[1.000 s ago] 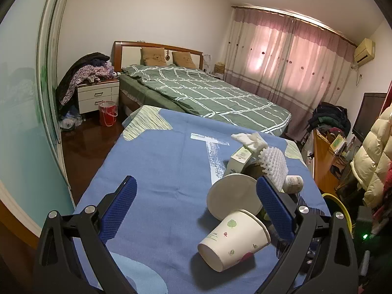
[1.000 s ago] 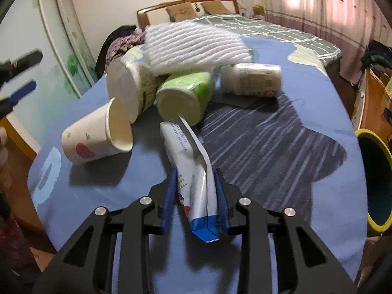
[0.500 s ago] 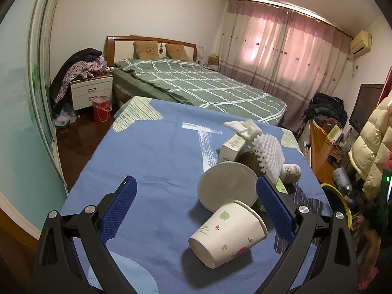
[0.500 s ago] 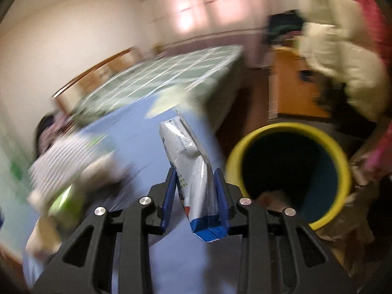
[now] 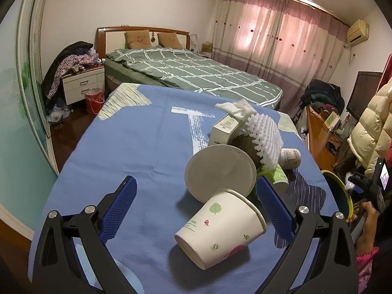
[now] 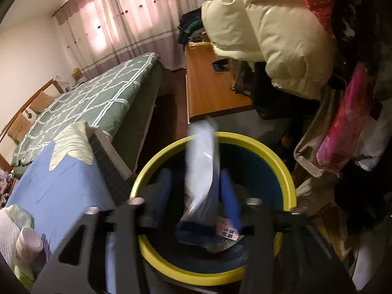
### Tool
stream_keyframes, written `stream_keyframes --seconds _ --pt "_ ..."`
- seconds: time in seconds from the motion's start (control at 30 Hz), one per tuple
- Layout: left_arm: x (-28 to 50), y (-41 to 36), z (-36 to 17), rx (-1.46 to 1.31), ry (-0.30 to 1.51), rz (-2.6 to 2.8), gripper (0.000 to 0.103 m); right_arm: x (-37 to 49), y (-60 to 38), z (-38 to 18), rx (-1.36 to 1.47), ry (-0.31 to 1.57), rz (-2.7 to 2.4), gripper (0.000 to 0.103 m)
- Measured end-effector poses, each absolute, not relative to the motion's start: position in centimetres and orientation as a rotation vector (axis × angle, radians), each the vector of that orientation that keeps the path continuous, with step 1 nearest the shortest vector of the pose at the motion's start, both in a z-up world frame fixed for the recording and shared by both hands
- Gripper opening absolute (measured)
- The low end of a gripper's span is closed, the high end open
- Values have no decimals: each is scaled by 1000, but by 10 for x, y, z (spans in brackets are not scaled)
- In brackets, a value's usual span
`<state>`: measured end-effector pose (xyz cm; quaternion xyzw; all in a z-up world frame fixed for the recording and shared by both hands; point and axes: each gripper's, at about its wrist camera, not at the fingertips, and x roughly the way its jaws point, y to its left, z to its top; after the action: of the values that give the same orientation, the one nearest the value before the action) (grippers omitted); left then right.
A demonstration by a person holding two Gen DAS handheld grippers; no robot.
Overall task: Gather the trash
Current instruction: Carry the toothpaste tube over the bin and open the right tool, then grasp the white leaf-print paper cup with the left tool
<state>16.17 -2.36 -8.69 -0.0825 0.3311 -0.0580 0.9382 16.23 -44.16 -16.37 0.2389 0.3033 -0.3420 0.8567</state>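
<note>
My right gripper (image 6: 198, 193) hangs over the yellow-rimmed trash bin (image 6: 281, 161). Its jaws stand apart, and the white and blue wrapper (image 6: 201, 169), blurred, sits loose between them above the bin's mouth. My left gripper (image 5: 196, 205) is open above the blue table (image 5: 137, 152). A printed paper cup (image 5: 220, 227) lies on its side between its fingers. Behind it lie a white bowl (image 5: 220, 171), white foam netting (image 5: 265, 142), a small carton (image 5: 224, 128), a tissue (image 5: 235, 107) and a small bottle (image 5: 290, 155).
The bin's rim also shows at the table's right edge in the left wrist view (image 5: 343, 191). A green bed (image 5: 191, 73) stands behind the table. A cream jacket (image 6: 264, 29) and a wooden desk (image 6: 210, 90) crowd the bin's far side.
My right gripper has swung from the table to over the bin and its jaws have opened off the wrapper. My left gripper has hardly moved and stays open.
</note>
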Motion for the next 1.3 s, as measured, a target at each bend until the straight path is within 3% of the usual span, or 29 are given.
stream_keyframes --seconds 0.5,1.3 --pt "153 -34 -115 -155 792 -219 96 171 -424 -156 421 636 -734 73" --pt "166 -86 -142 -288 881 37 98 172 -423 -154 450 619 -665 78"
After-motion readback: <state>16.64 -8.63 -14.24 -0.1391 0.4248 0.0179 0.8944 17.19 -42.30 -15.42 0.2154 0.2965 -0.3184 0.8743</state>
